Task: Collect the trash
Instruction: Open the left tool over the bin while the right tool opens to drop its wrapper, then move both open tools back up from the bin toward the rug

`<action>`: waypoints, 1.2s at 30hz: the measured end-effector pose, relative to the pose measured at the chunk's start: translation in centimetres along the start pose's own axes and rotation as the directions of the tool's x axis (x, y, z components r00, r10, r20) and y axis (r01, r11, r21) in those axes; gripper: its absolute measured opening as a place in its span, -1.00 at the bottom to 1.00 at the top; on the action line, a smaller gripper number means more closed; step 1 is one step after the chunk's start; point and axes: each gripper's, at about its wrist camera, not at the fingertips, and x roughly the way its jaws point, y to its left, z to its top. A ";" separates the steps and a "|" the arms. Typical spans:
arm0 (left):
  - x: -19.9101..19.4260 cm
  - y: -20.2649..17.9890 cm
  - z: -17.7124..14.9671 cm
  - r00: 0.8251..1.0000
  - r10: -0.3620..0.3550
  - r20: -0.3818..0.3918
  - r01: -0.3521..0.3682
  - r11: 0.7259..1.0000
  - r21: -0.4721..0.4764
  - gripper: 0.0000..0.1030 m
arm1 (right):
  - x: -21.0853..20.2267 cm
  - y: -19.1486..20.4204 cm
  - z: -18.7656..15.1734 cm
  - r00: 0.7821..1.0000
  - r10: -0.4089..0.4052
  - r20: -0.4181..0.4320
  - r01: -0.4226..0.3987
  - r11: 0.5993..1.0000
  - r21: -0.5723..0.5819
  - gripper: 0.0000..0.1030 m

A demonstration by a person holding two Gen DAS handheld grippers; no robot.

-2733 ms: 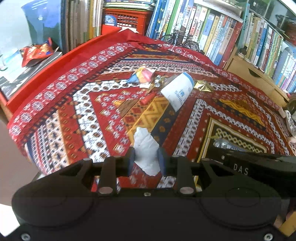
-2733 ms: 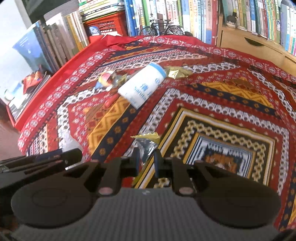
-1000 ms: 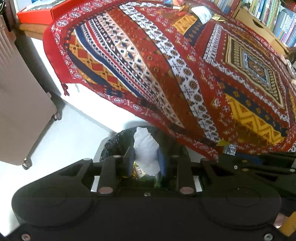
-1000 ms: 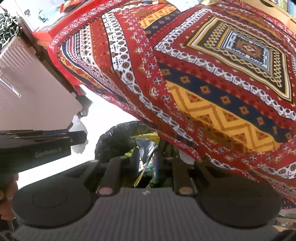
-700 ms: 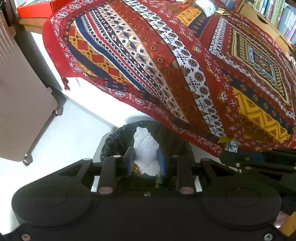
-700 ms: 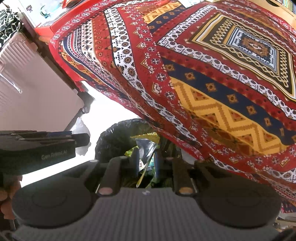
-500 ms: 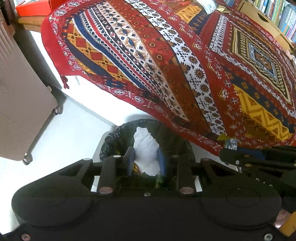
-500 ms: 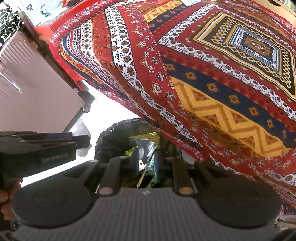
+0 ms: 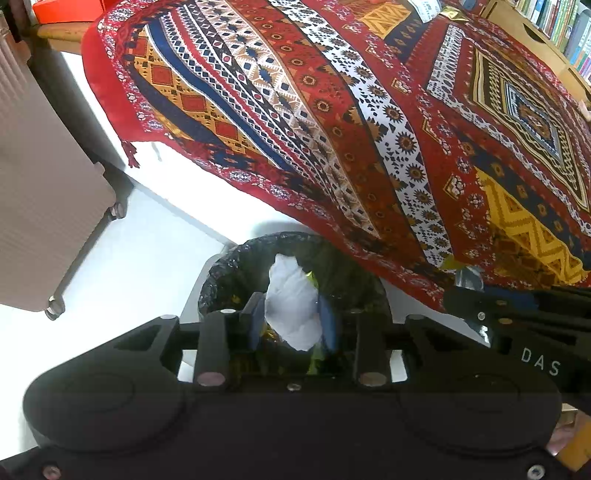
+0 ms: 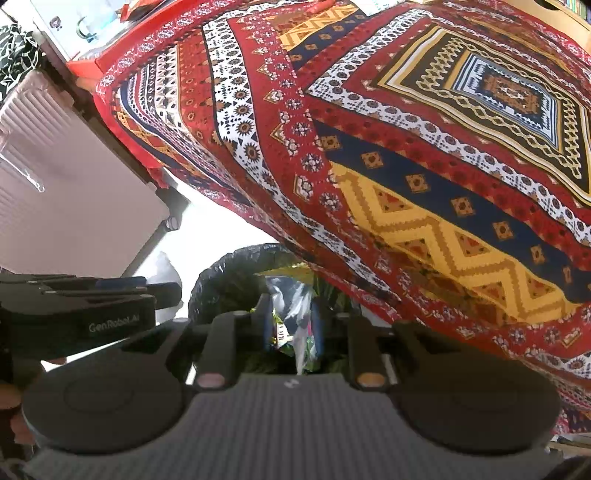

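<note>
A black-lined trash bin [image 9: 229, 266] stands on the white floor under the table's edge. My left gripper [image 9: 291, 325] hangs over its mouth, shut on a crumpled white tissue [image 9: 291, 306]. My right gripper [image 10: 291, 325] is beside it over the same bin [image 10: 221, 277], shut on a clear wrapper with a yellow edge [image 10: 291, 295]. Green and yellow trash lies inside the bin. In the left wrist view the right gripper [image 9: 480, 310] shows at the right with the wrapper [image 9: 469, 275] at its tip. The left gripper [image 10: 162, 291] shows at the left of the right wrist view.
A red patterned tablecloth [image 9: 369, 129] overhangs the table edge just above the bin. A ribbed pink suitcase on wheels [image 9: 44, 221] stands at the left. A white and blue packet [image 9: 424, 5] lies far back on the table. Bookshelves sit at the far right.
Both grippers carried their trash from the tabletop down to the bin. In the last half second they barely moved; the fingers of each stand slightly wider apart.
</note>
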 end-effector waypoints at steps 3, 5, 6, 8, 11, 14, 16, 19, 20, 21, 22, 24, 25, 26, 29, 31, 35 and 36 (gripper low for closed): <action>0.0 -0.1 0.0 1.000 -0.004 -0.002 0.004 1.000 0.005 -0.26 | 0.1 0.1 0.0 1.000 0.001 0.004 -0.001 1.000 0.004 -0.11; 0.1 -0.1 0.0 1.000 -0.001 -0.006 0.001 1.000 0.008 -0.22 | 0.0 0.1 0.0 1.000 -0.002 0.007 0.002 1.000 0.005 -0.04; 0.2 0.0 0.0 1.000 0.004 -0.007 -0.004 1.000 0.008 -0.21 | 0.0 0.1 0.0 1.000 -0.003 0.008 0.003 1.000 0.006 -0.03; 0.2 0.1 0.0 1.000 0.012 -0.008 -0.012 1.000 0.003 -0.18 | 0.0 0.1 0.0 1.000 -0.003 0.011 0.003 1.000 0.011 0.04; 0.1 0.4 0.0 1.000 0.017 -0.006 -0.017 1.000 -0.006 -0.13 | 0.0 0.0 0.2 1.000 -0.003 0.014 0.003 1.000 0.016 0.07; 0.0 0.6 0.0 1.000 0.023 -0.003 -0.023 1.000 -0.009 -0.04 | 0.0 -0.1 0.3 1.000 -0.005 0.018 0.005 1.000 0.020 0.11; -0.2 0.7 0.2 1.000 0.026 0.001 -0.026 1.000 -0.010 -0.02 | -0.1 -0.1 0.4 1.000 -0.007 0.020 0.006 1.000 0.023 0.13; -0.5 0.6 0.4 1.000 0.028 0.010 -0.028 1.000 -0.011 0.03 | -0.5 -0.1 0.5 1.000 -0.007 0.026 0.007 1.000 0.027 0.17; -0.6 0.6 0.6 0.999 0.029 0.015 -0.029 1.000 -0.010 0.05 | -0.7 -0.1 0.5 1.000 -0.007 0.029 0.007 1.000 0.028 0.18; -0.8 0.6 0.7 0.999 0.029 0.020 -0.029 1.000 -0.009 0.06 | -0.9 -0.1 0.6 0.999 -0.008 0.033 0.007 1.000 0.030 0.18; -1.0 0.5 0.9 0.999 0.029 0.027 -0.029 1.000 -0.007 0.08 | -1.2 -0.2 0.7 0.999 -0.009 0.037 0.008 0.999 0.032 0.19; -1.6 0.4 1.4 0.999 0.027 0.039 -0.027 1.000 -0.003 0.10 | -1.6 -0.3 1.0 0.999 -0.012 0.047 0.010 0.999 0.041 0.19; -1.9 0.3 1.6 0.999 0.026 0.046 -0.026 1.000 0.000 0.12 | -1.9 -0.4 1.2 0.999 -0.013 0.053 0.010 0.999 0.046 0.19; -2.1 0.2 1.9 0.998 0.026 0.051 -0.026 1.000 0.003 0.15 | -2.2 -0.5 1.4 0.998 -0.014 0.058 0.011 0.999 0.050 0.20; -3.2 -0.2 2.6 0.997 0.020 0.073 -0.021 1.000 0.017 0.22 | -3.1 -0.6 1.9 0.996 -0.021 0.081 0.017 0.998 0.054 0.20; -4.1 -0.5 3.2 0.996 0.013 0.088 -0.016 0.999 0.035 0.25 | -3.9 -0.6 2.3 0.995 -0.028 0.099 0.022 0.998 0.060 0.21; -6.0 -1.1 4.7 0.994 -0.004 0.113 -0.004 0.998 0.070 0.34 | -5.9 -0.7 3.4 0.989 -0.052 0.141 0.040 0.995 0.088 0.21; -6.5 -1.3 5.1 0.993 -0.010 0.120 0.001 0.997 0.078 0.36 | -6.5 -0.8 3.7 0.986 -0.063 0.153 0.048 0.994 0.099 0.21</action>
